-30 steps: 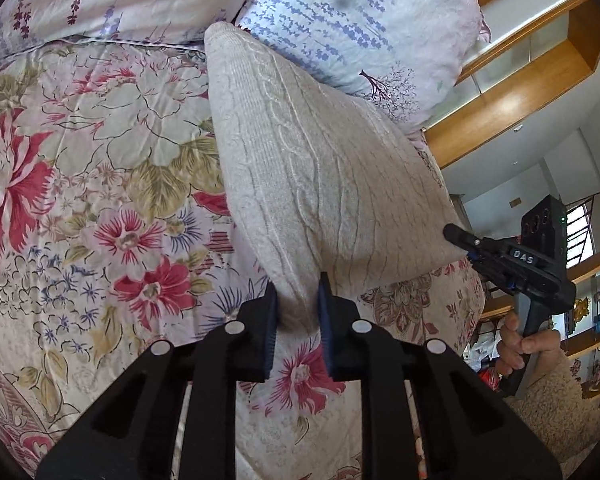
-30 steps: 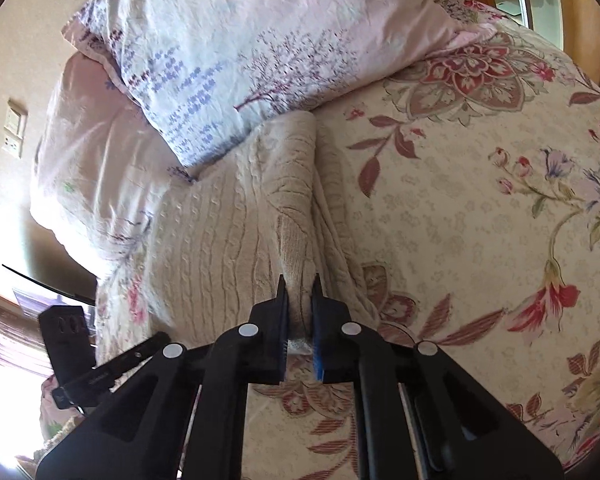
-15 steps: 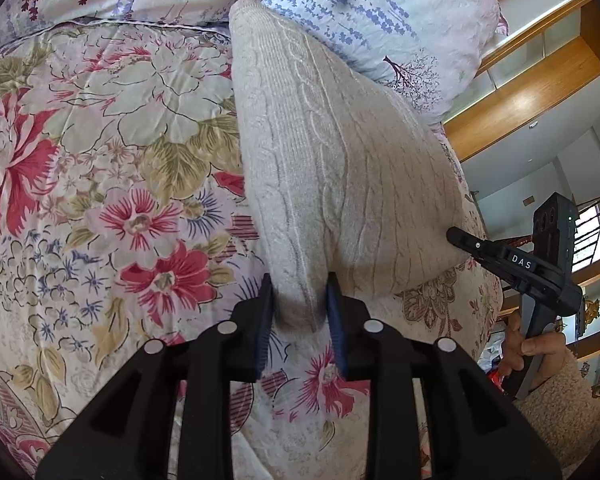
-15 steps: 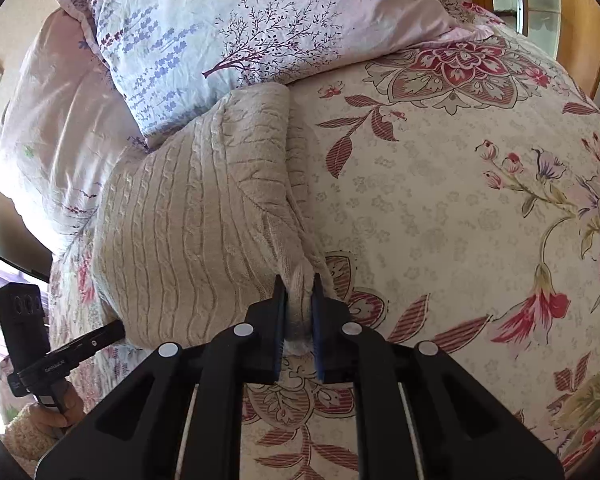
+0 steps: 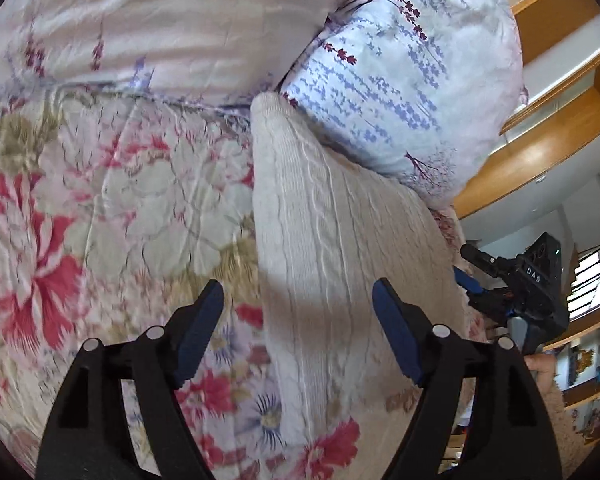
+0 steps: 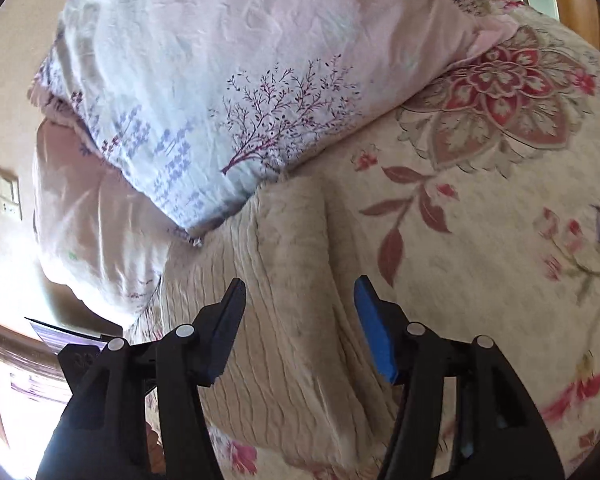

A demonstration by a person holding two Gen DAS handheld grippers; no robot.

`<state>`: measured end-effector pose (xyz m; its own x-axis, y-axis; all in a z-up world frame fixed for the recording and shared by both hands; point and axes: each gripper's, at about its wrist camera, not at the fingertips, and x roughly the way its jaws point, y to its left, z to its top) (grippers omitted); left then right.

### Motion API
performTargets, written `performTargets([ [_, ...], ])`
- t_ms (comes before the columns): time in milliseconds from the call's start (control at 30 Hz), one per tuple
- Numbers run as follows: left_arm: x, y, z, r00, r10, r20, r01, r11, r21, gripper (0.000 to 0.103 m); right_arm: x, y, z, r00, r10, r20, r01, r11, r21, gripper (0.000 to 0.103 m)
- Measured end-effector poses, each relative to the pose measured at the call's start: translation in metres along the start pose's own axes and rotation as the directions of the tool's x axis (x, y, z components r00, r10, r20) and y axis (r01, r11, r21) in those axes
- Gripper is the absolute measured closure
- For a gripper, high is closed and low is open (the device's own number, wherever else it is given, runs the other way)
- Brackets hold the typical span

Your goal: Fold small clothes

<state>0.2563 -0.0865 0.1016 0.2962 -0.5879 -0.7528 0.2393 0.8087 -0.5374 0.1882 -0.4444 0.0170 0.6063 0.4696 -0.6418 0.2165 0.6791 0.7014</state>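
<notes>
Garment: your cream cable-knit sweater (image 5: 340, 264) lies folded on the floral quilted bedspread (image 5: 112, 200), its far end against the pillow.
Change: you've let go; half a second ago both grippers pinched its near edge.
Left gripper (image 5: 298, 300): wide apart, empty.
Right gripper (image 6: 300, 296): wide apart, empty.
Meaning: this fold looks laid.
Around: the lavender-print white pillow (image 6: 204, 92) crowds the far end.

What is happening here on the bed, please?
A person is folding a cream cable-knit sweater on a floral bedspread, using a pair of handheld tongs in each hand. At this moment both the left tongs and the right tongs are open and hold nothing. The sweater lies folded on the bedspread, its far end against a pillow.
</notes>
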Motion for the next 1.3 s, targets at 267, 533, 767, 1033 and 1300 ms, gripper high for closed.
performTargets([
  [267,0.019,-0.029,0.014,0.995,0.094,-0.022,-0.091,0.988,0.128,0.026,0.022,0.015,0.012,0.998,-0.062,-0.001,0.062,0.995,-0.075,0.094],
  [533,0.038,-0.027,0.016,0.989,0.134,-0.064,-0.125,0.984,0.126,0.024,0.041,-0.001,0.019,0.994,-0.1,-0.039,0.098,0.994,-0.047,0.094],
  [767,0.044,-0.027,0.02,0.99,0.117,-0.08,-0.108,0.989,0.102,0.023,0.039,-0.006,0.021,0.994,-0.072,-0.086,0.07,0.997,-0.02,0.085],
  [1033,0.042,0.007,0.03,0.993,-0.03,-0.117,0.023,0.998,-0.062,0.025,0.02,-0.027,0.025,0.984,0.012,-0.178,-0.007,1.0,0.03,0.038],
  [1300,0.049,0.012,0.022,0.986,-0.088,-0.143,0.072,0.991,-0.116,0.026,0.037,-0.027,0.013,0.963,0.045,-0.266,-0.039,0.999,0.028,0.038],
])
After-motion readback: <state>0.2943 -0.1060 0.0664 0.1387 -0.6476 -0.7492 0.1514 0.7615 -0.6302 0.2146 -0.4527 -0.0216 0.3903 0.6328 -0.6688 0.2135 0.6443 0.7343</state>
